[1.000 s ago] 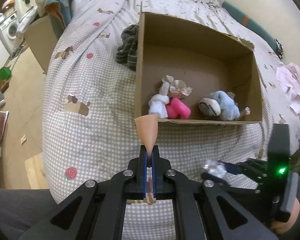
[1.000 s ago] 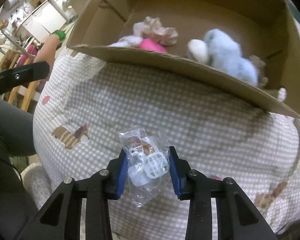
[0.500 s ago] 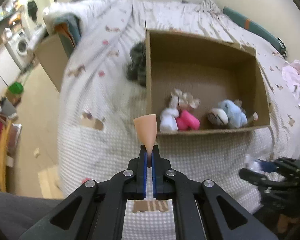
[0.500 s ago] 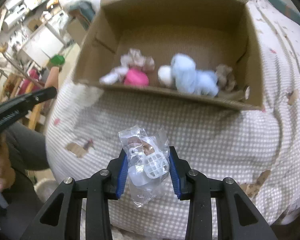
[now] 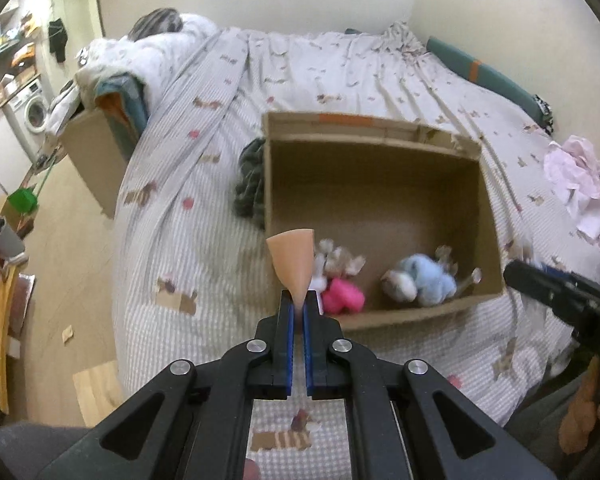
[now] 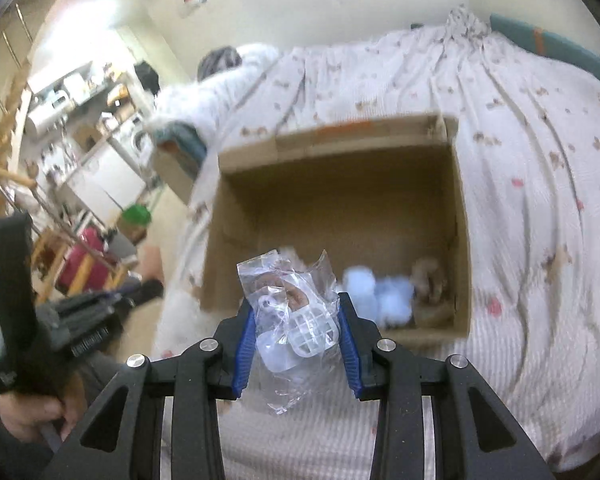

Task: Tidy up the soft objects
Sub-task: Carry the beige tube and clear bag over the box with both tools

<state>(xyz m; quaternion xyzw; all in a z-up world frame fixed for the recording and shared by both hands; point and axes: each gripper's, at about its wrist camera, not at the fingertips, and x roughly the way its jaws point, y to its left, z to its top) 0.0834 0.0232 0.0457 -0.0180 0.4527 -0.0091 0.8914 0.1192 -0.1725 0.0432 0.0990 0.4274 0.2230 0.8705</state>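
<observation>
- The left claw (image 5: 297,312) is clenched on the narrow tip of a peach-coloured soft cone (image 5: 291,264), which stands up from between the blue pads, just in front of the near-left corner of the open brown cardboard box (image 5: 374,196).
- The right claw (image 6: 296,332) grips a crinkled clear plastic bag holding a white lattice piece (image 6: 296,320); the bag fills the gap between the pads and sits before the box's near wall.
- No writing on either held thing can be read; white lettering on the other claw's body, seen in both views, is too blurred to make out.
- Inside the box, against its near wall, lie a bright pink plush (image 5: 342,298), a pale blue plush toy (image 5: 424,282) and a beige ruffled fabric piece (image 5: 340,262).
- The box rests on a bed with a checked, dog-patterned cover (image 5: 196,248); a dark striped cloth (image 5: 250,182) touches the box's left wall outside.
</observation>
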